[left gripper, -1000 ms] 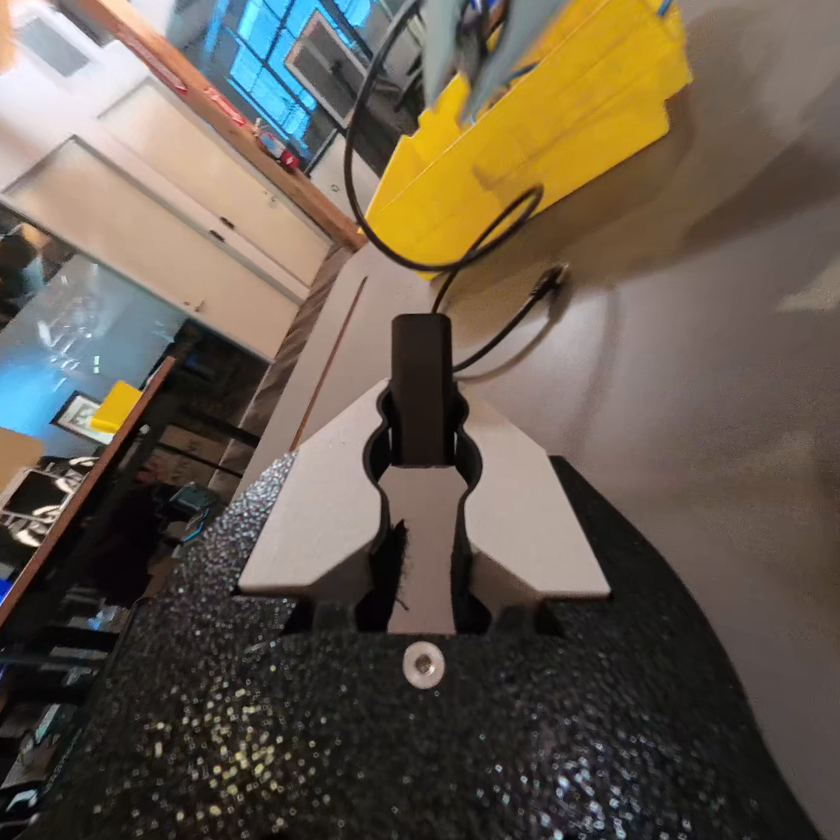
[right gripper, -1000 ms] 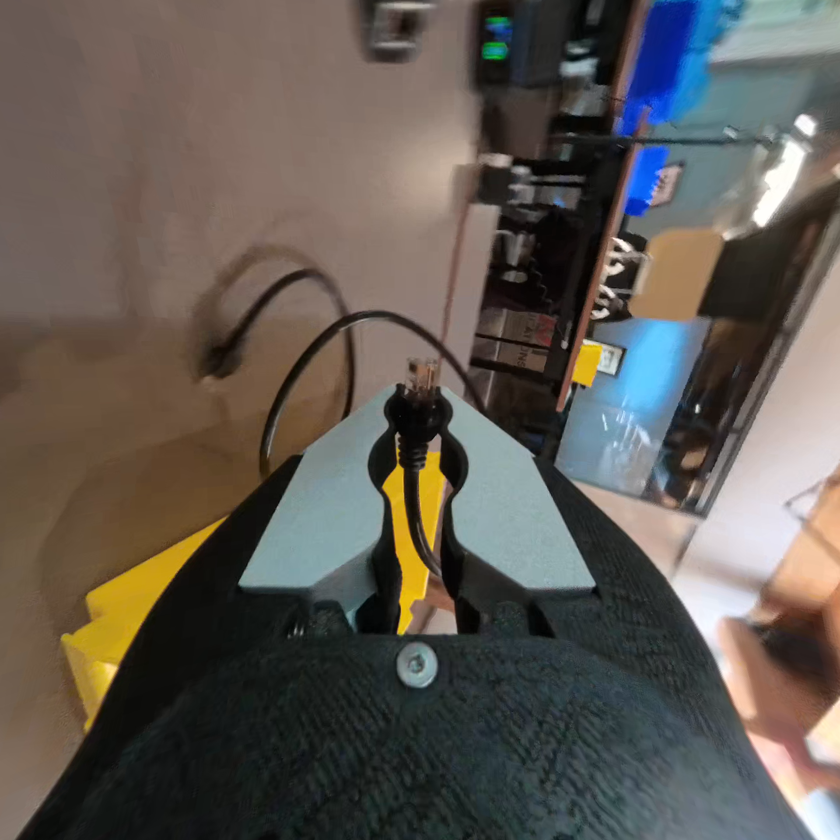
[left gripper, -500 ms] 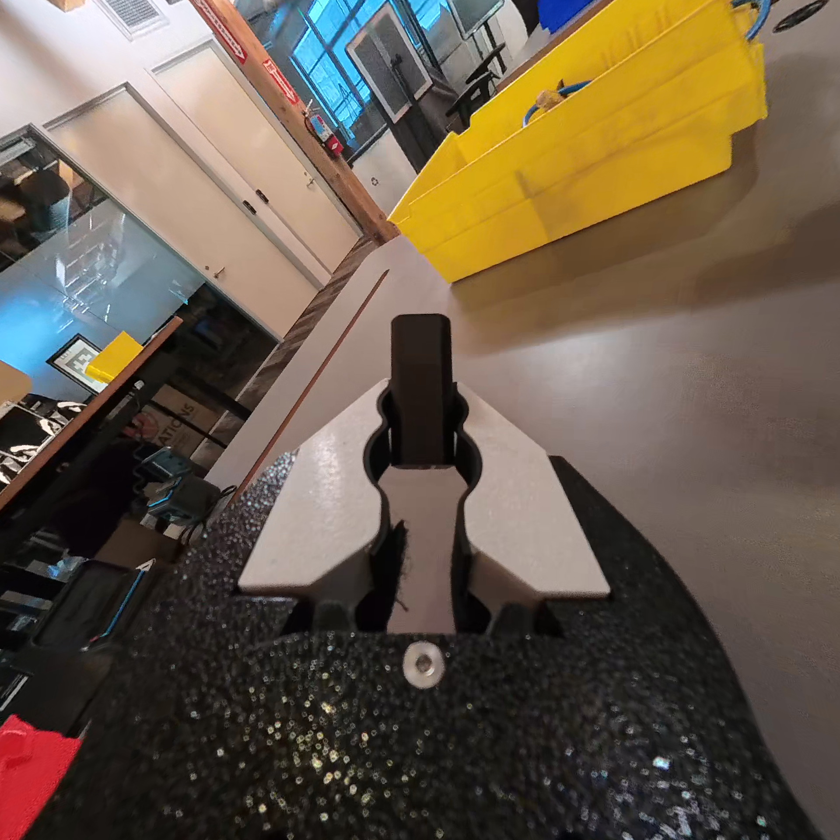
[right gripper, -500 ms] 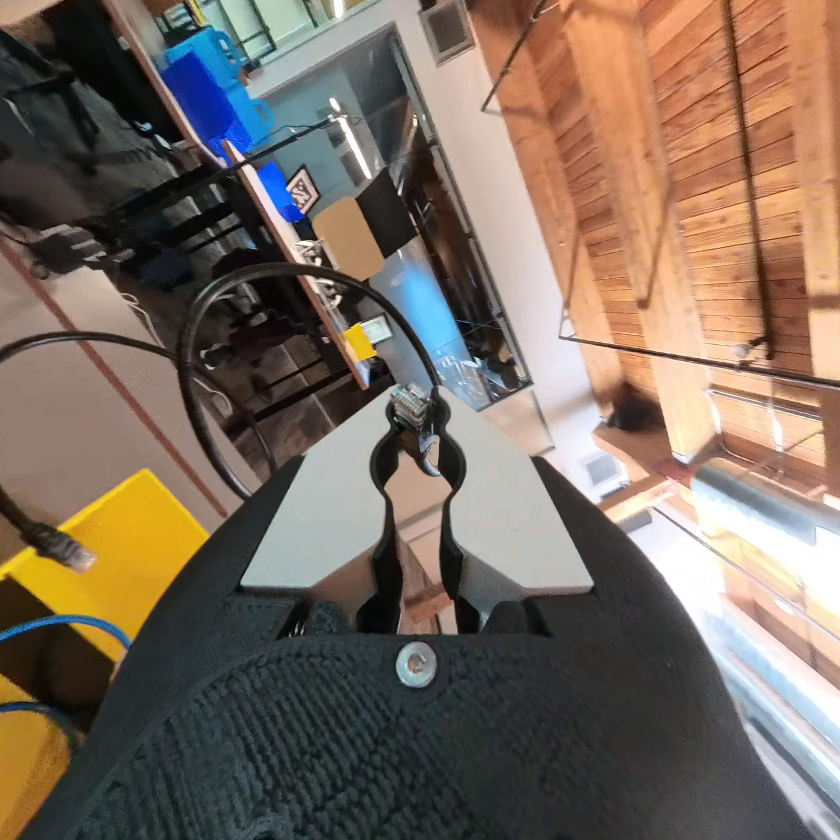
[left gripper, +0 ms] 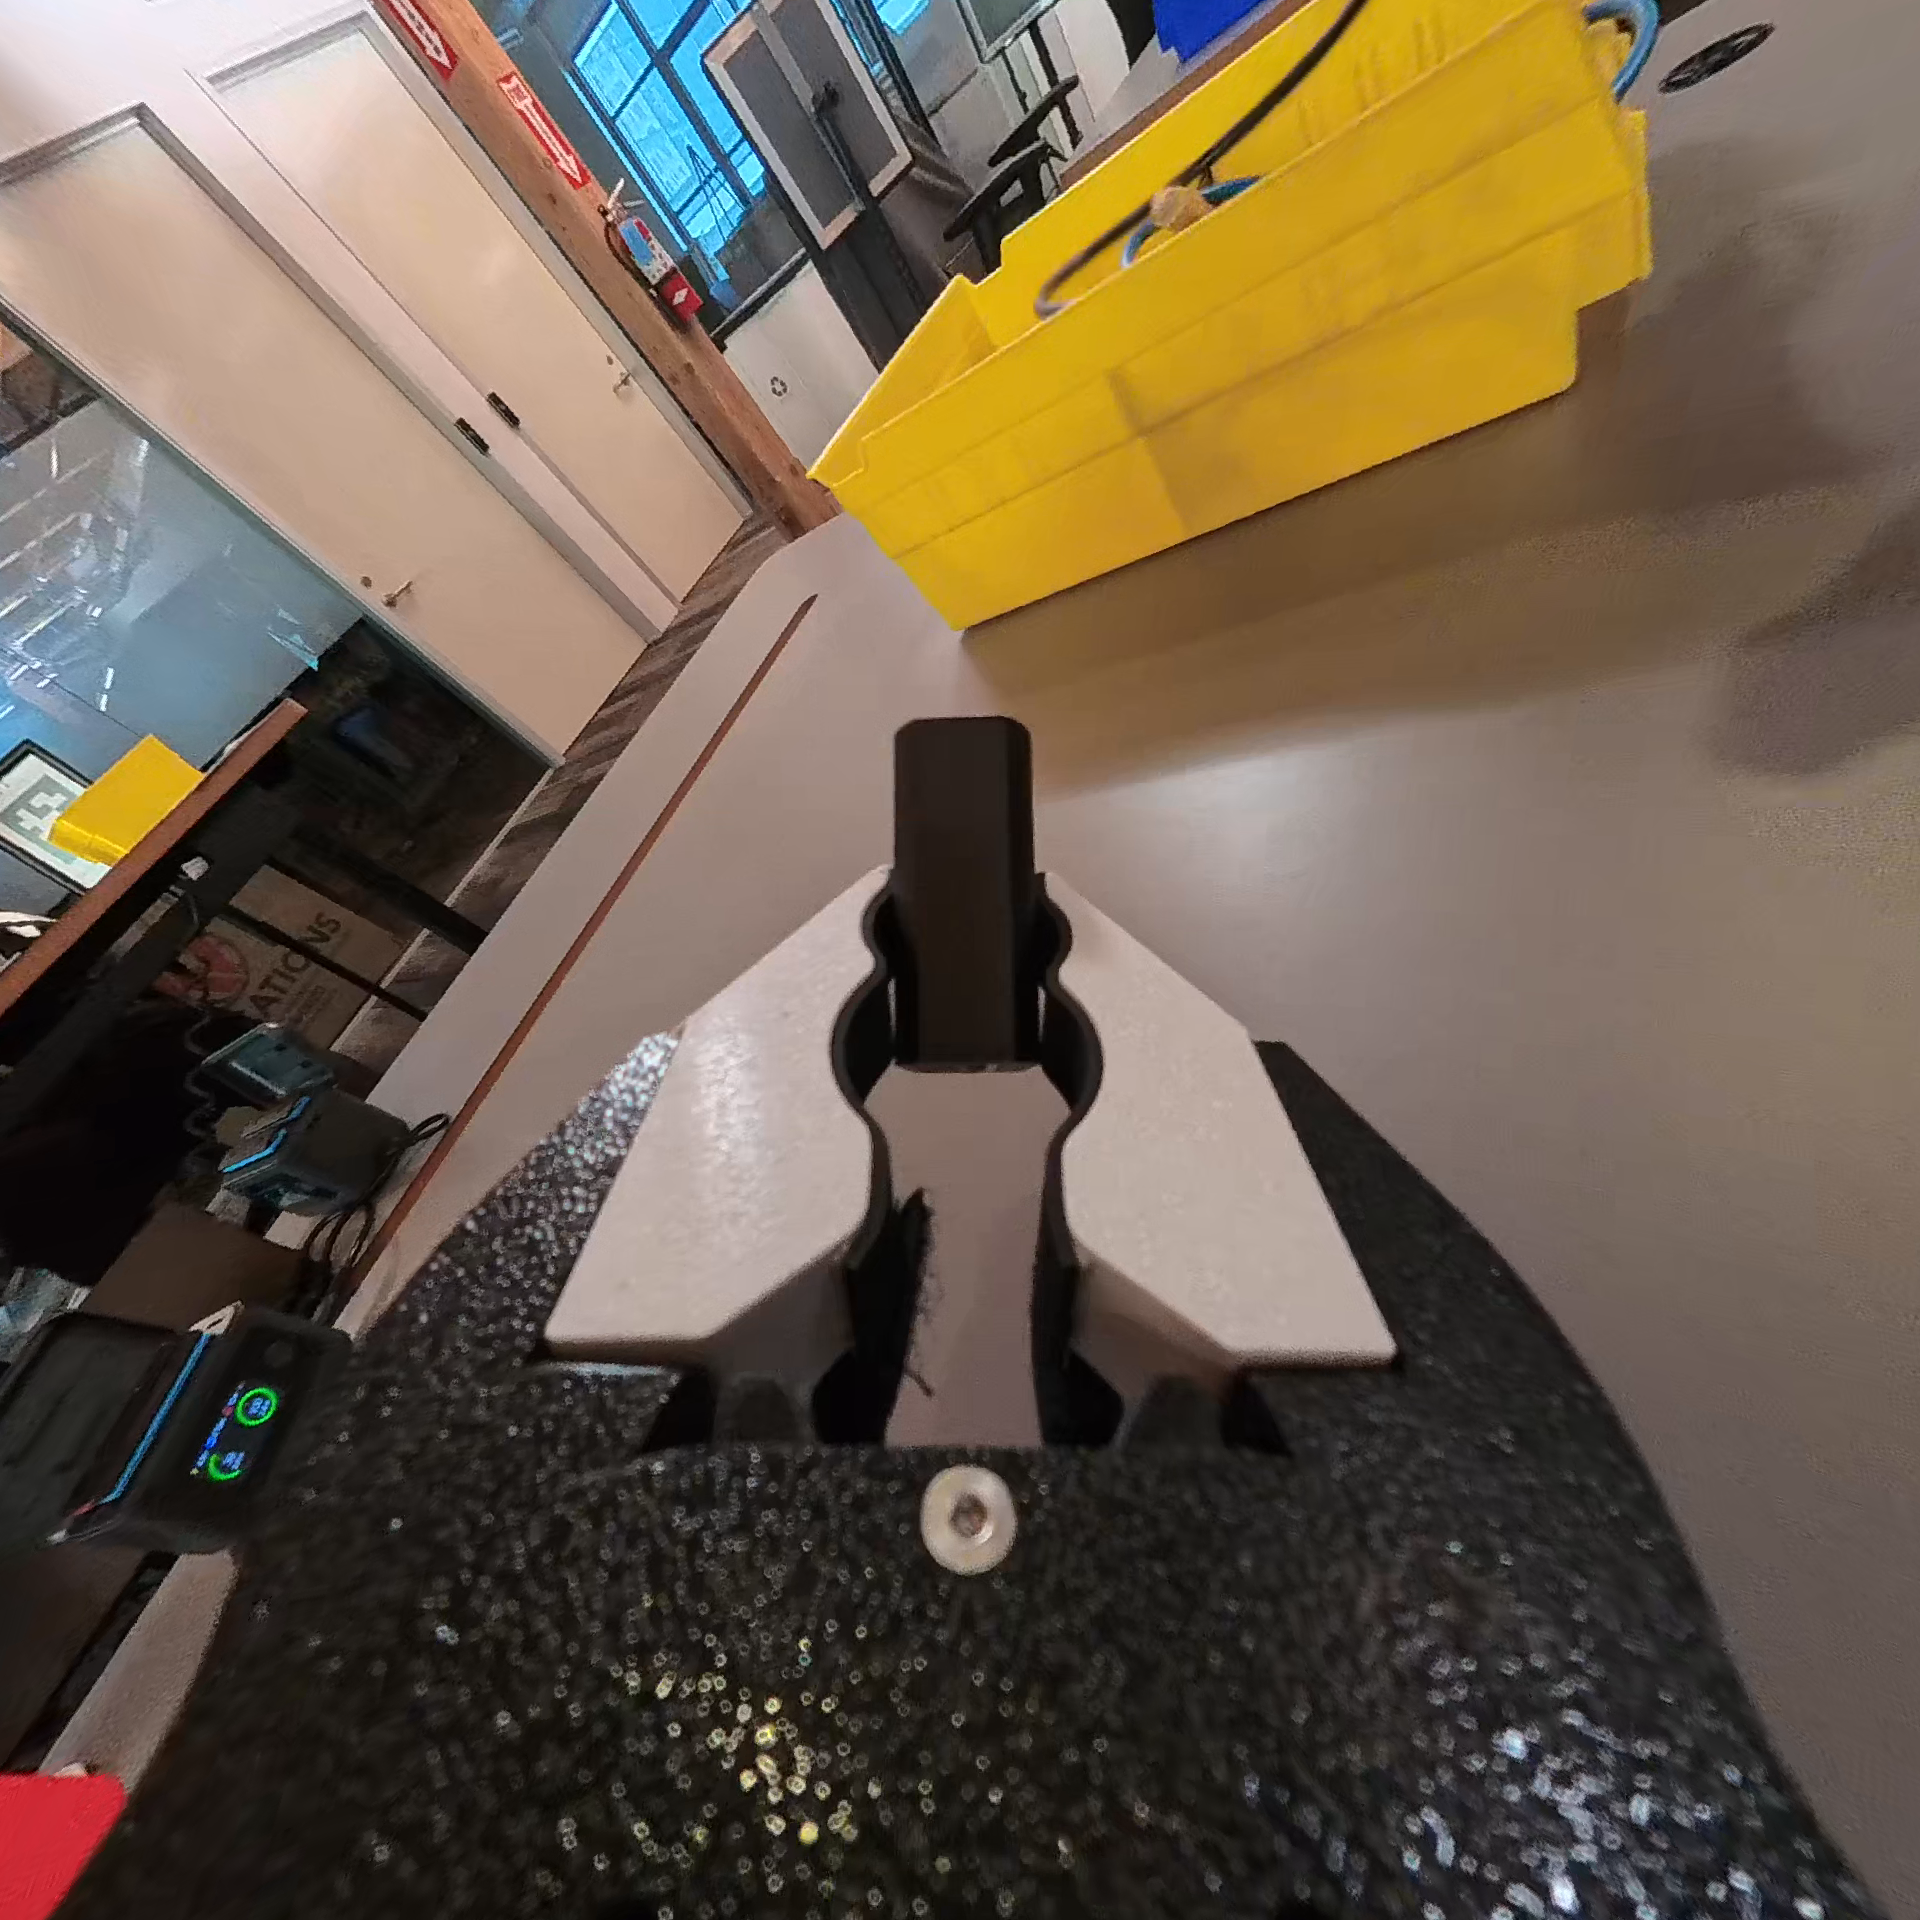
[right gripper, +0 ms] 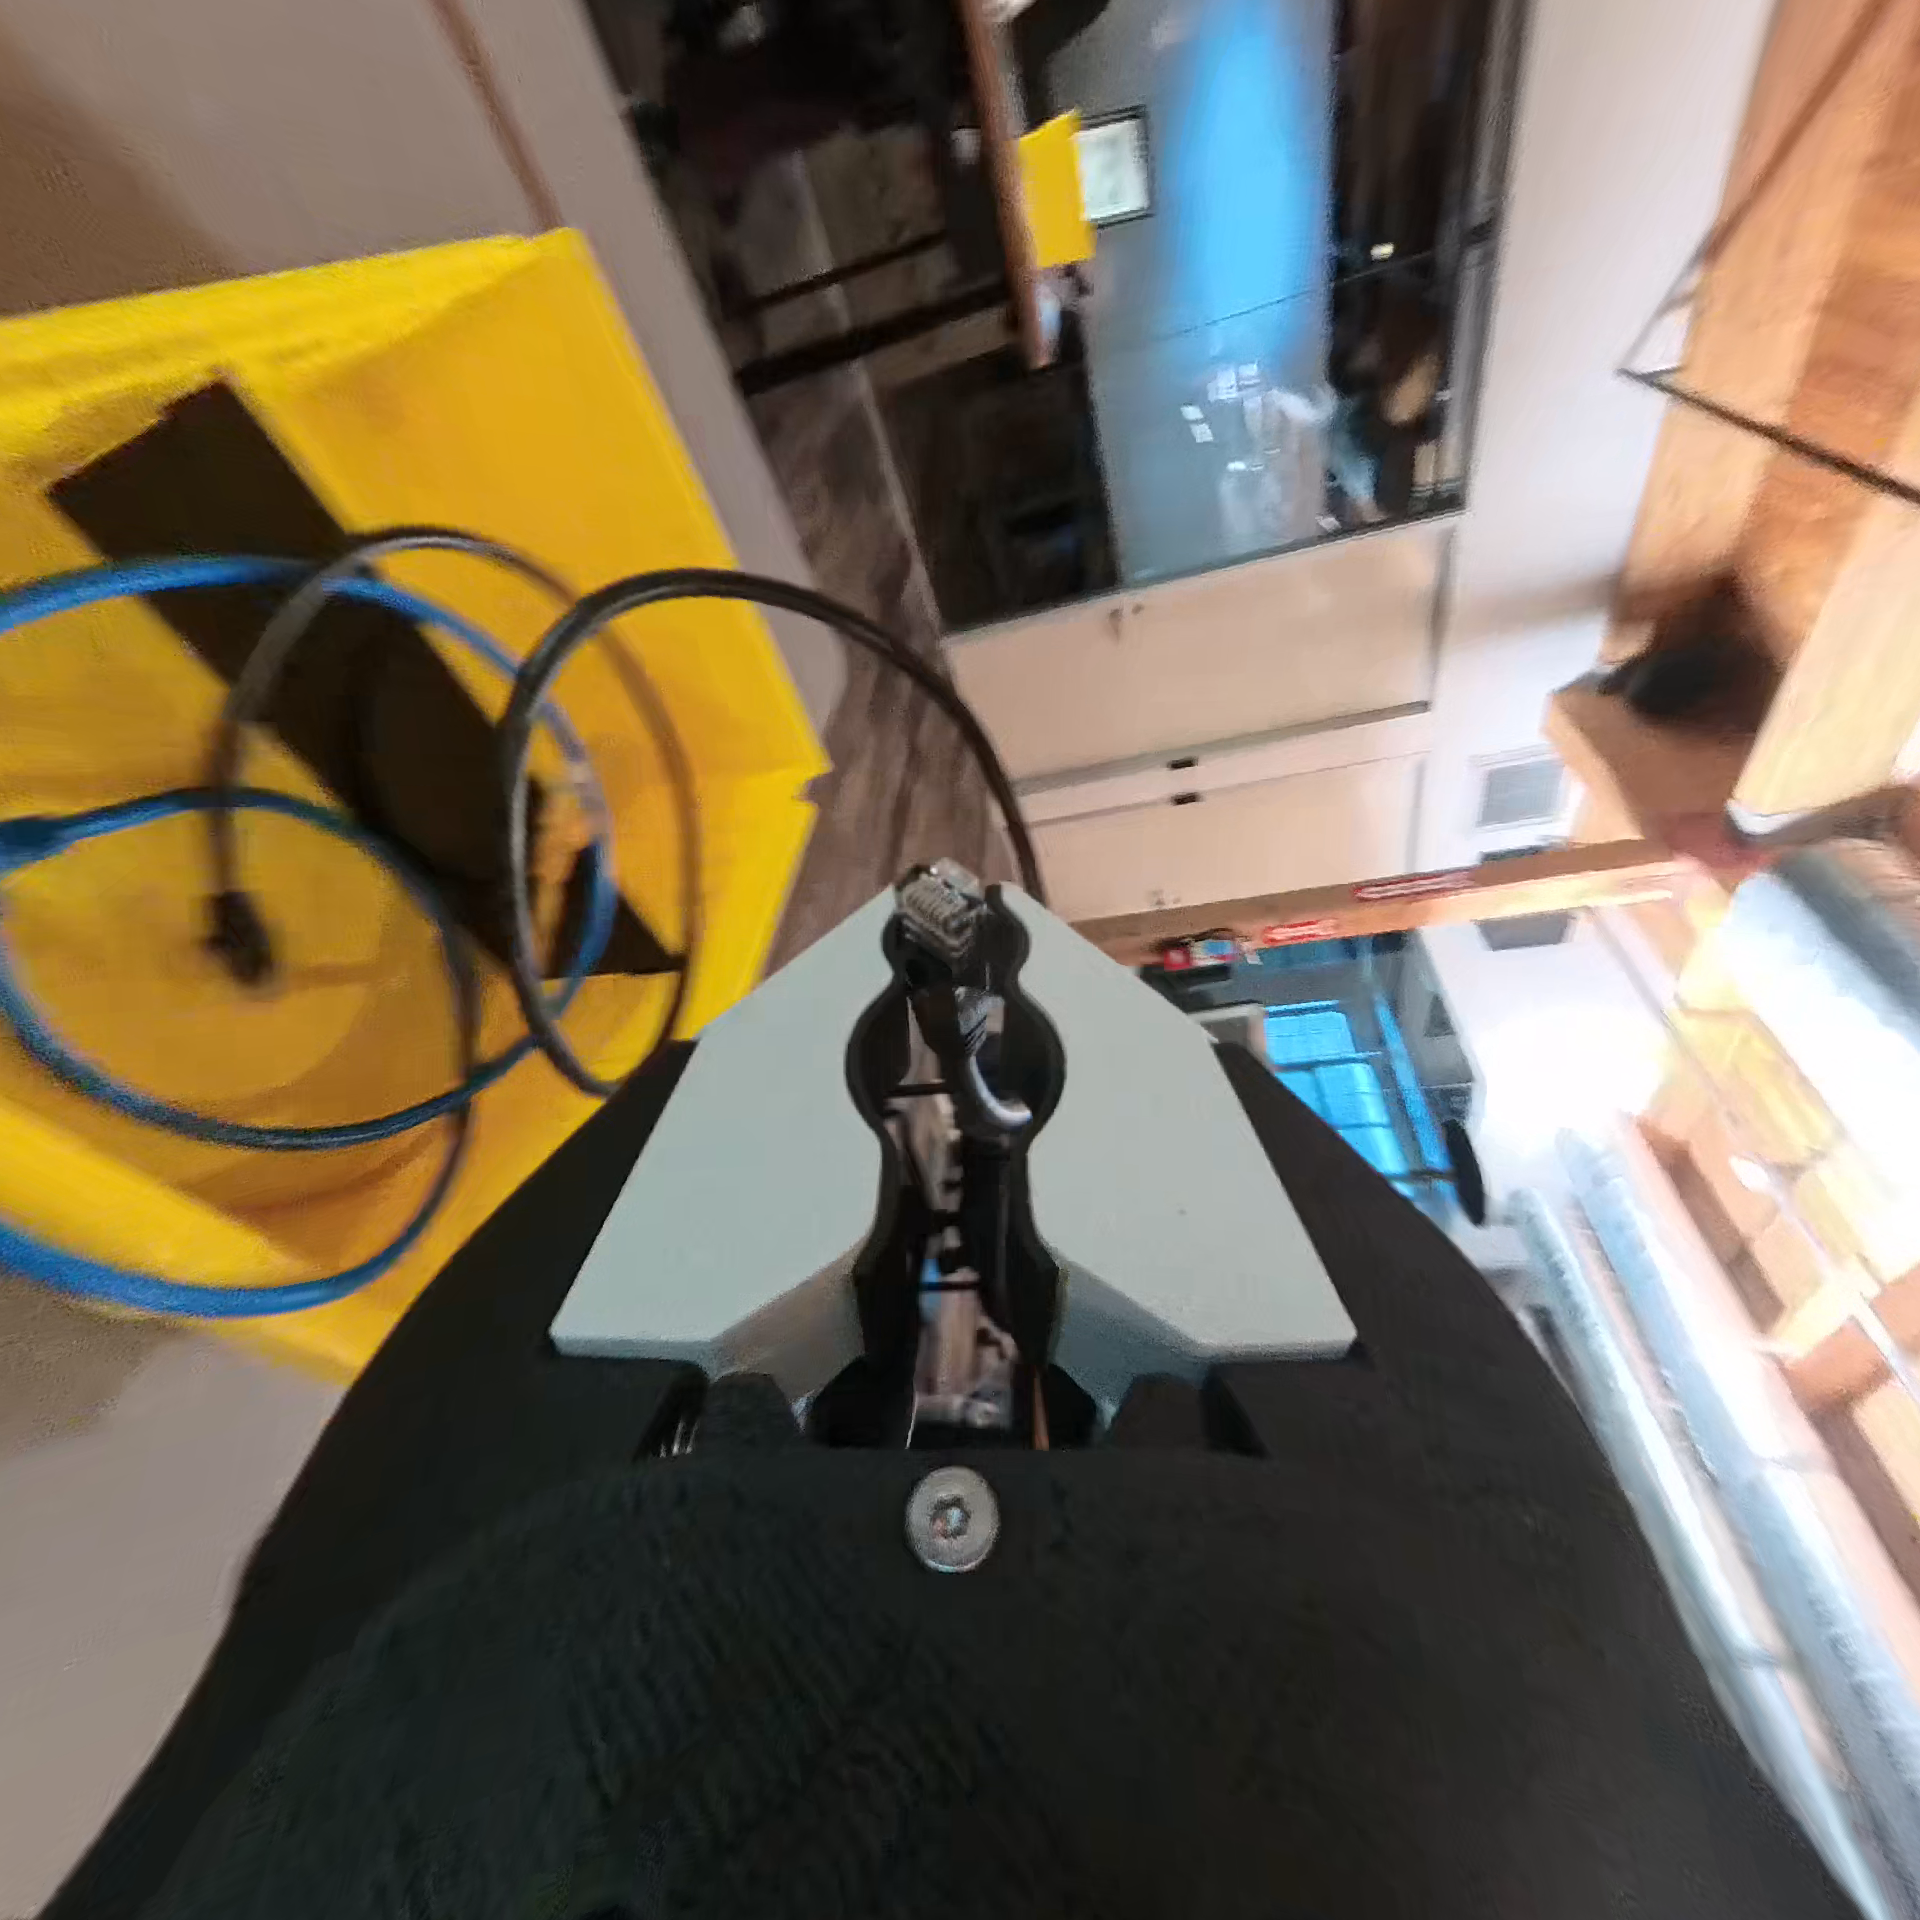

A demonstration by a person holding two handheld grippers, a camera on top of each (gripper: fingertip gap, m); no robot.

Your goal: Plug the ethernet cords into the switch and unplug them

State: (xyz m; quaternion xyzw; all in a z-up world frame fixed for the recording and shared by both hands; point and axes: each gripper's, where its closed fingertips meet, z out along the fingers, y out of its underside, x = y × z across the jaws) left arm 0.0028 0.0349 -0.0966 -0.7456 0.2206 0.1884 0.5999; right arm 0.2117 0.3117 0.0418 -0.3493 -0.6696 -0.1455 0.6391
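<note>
1. Our left gripper point(left gripper: 961, 914) is tilted over sideways and sits low, its grey fingers point(left gripper: 758, 1143) pinched onto a black block point(left gripper: 961, 894) that sticks out past the tips.
2. Our right gripper point(right gripper: 951, 935) is rolled to one side and raised, pointing out into the room.
3. Its jaws are clamped on a black cord's clear plug point(right gripper: 938, 909), which pokes out beyond the fingertips; the cord runs back between the fingers point(right gripper: 748, 1174).
</note>
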